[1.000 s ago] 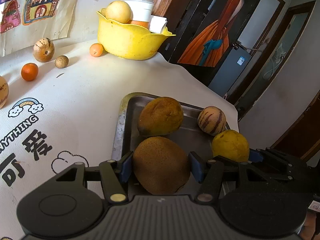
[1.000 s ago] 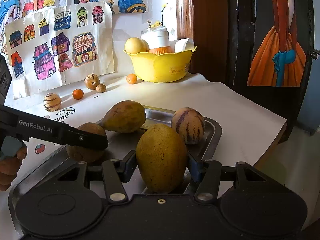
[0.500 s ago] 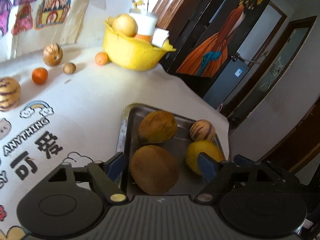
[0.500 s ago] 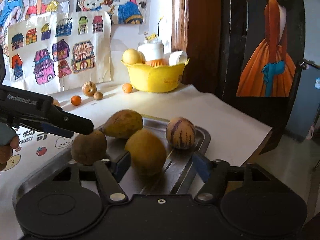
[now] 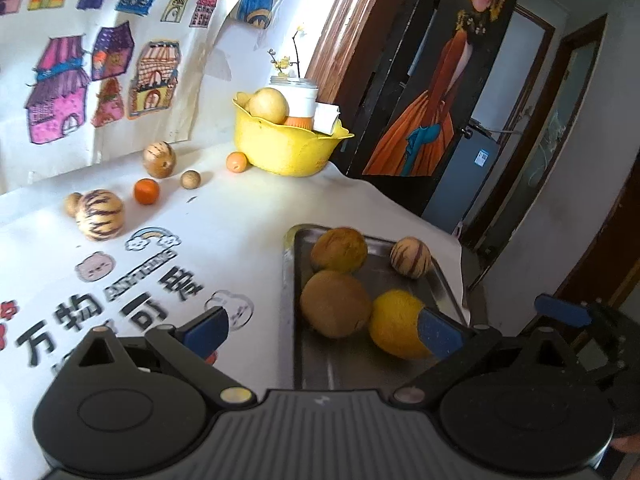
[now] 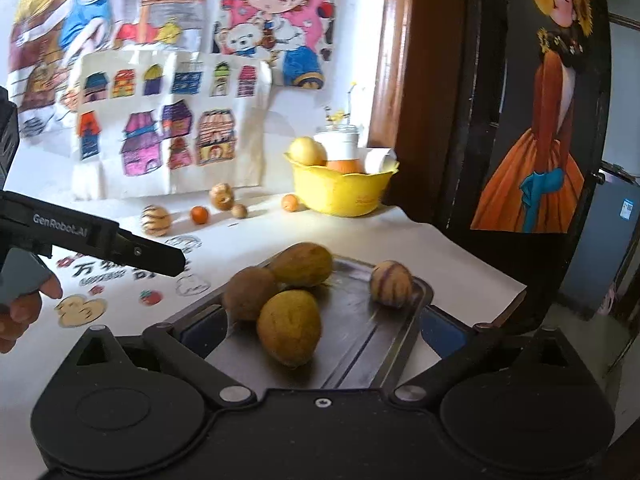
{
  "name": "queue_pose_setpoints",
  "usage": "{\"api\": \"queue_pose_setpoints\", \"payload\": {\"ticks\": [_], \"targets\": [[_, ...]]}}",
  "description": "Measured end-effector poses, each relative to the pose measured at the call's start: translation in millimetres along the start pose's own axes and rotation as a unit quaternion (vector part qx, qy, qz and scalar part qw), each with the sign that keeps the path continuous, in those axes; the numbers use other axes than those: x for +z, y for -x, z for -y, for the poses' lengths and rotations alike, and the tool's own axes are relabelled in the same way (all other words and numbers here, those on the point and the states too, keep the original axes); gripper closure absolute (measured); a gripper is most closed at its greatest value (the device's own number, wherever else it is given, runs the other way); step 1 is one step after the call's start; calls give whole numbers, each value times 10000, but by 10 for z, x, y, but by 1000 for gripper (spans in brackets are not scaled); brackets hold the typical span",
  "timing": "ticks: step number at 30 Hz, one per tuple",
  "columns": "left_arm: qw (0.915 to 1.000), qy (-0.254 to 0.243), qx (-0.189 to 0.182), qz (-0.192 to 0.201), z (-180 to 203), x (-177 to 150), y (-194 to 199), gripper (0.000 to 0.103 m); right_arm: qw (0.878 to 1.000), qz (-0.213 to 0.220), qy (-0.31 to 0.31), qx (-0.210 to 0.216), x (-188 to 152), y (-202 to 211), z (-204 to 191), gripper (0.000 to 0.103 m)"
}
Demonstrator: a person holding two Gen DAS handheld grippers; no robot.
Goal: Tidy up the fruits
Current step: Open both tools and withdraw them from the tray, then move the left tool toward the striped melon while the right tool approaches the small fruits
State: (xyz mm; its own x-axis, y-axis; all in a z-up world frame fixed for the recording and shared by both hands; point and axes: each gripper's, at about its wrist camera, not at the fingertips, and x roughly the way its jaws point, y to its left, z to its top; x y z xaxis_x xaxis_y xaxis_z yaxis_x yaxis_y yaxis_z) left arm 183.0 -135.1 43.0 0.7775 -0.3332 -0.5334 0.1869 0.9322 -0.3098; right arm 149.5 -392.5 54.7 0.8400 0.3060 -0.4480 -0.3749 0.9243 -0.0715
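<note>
Item one: my left gripper (image 5: pixel 322 328), black with blue pads, is sitting at the bottom of the left wrist frame; its jaws have just been opening and are standing fully spread, nothing pinched. One blue pad is overlapping the yellow oval fruit (image 5: pixel 396 324) in the picture.

Item two: my right gripper (image 6: pixel 320 330) is filling the bottom of the right wrist frame; its jaws have likewise just been opening and are gaping wide, gripping nothing.

Item three: a rectangular metal tray (image 5: pixel 290 300) is lying at centre right of the left wrist frame, holding four fruits: the yellow oval one, a round brown fruit (image 5: pixel 335 304) touching it, a brownish-orange fruit (image 5: pixel 339 250) behind, and a small purple-striped melon (image 5: pixel 411 257) apart at the far corner.

Item four: loose on the white printed tablecloth (image 5: pixel 224 220), upper left: a larger striped melon (image 5: pixel 100 214), a small orange (image 5: pixel 146 191), and other small round fruits.

Item five: a yellow plastic bowl (image 5: pixel 286 148) is standing at upper centre.
</note>
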Motion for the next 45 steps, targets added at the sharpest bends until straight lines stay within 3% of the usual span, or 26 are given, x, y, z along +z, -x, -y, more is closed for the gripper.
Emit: {"api": "queue_pose_setpoints", "payload": {"ticks": [7, 22, 28, 37, 45], "targets": [[9996, -254, 106, -76, -88, -262, 272, 1, 9995, -308, 16, 85, -126, 216, -281, 1], [9974, -276, 382, -553, -464, -623, 584, 1, 9905, -1296, -230, 408, -338, 338, -747, 1], [9966, 8, 554, -606, -792, -614, 740, 0, 9853, -1560, -137, 681, -300, 288, -1057, 1], [9920, 304, 1095, -557, -1353, -540, 970, 0, 9782, -1741, 346, 1078, -118, 87, -1574, 1], [9871, 139, 1567, -311, -1703, -284, 1081, 0, 9774, -1514, 909, 1165, 226, -135, -1837, 1]]}}
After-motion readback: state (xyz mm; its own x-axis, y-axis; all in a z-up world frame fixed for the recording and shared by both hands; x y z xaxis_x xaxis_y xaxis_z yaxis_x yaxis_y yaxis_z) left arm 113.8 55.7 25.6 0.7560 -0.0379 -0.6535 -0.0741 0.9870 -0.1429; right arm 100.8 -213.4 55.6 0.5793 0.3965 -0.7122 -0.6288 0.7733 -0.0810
